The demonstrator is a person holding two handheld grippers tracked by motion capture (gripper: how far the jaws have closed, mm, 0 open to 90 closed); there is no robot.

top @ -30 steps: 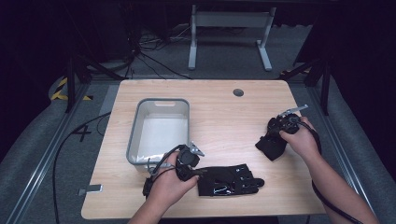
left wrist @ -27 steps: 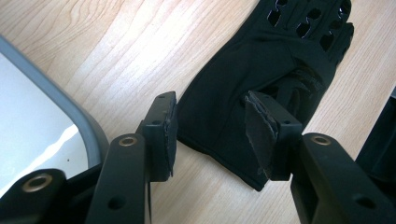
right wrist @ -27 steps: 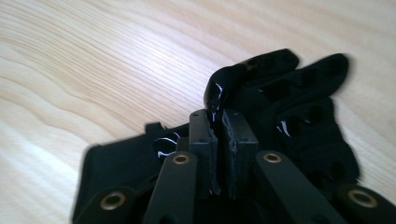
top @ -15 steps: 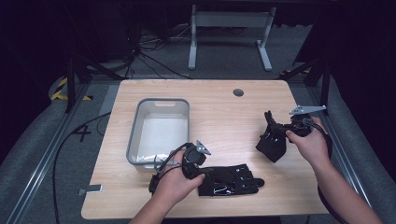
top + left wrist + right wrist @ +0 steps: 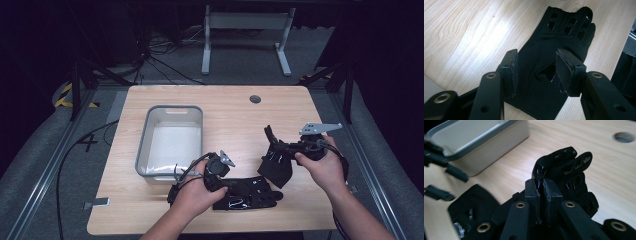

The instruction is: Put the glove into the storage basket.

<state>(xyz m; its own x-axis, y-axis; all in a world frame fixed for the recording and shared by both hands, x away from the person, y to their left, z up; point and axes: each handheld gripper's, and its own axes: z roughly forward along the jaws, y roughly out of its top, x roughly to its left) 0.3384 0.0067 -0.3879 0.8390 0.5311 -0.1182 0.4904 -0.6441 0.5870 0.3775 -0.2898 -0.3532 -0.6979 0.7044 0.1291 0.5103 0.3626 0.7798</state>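
Gloves, two of them, both black with rows of cut-out holes along the fingers and backs: one glove [image 5: 247, 192] lies flat on the pale wooden surface [image 5: 225, 110] near its front edge, fingers pointing away from the left tongs [image 5: 220, 172], and the left gripper view shows its soft matte fabric, a wrist strap band across it and an opening at the cuff. The left tongs hang over its cuff end with both jaws spread, the pads at either side of the fabric and not pressing it. The other glove [image 5: 276, 162] is lifted off the surface at the right, hanging limp and folded, with its fingers sticking upward. The right tongs [image 5: 541, 185] are pressed together on it, pinching a fold of the fabric between the pads. A grey tub [image 5: 172, 142] stands on the surface left of both gloves, just beyond the left hand [image 5: 195, 197]
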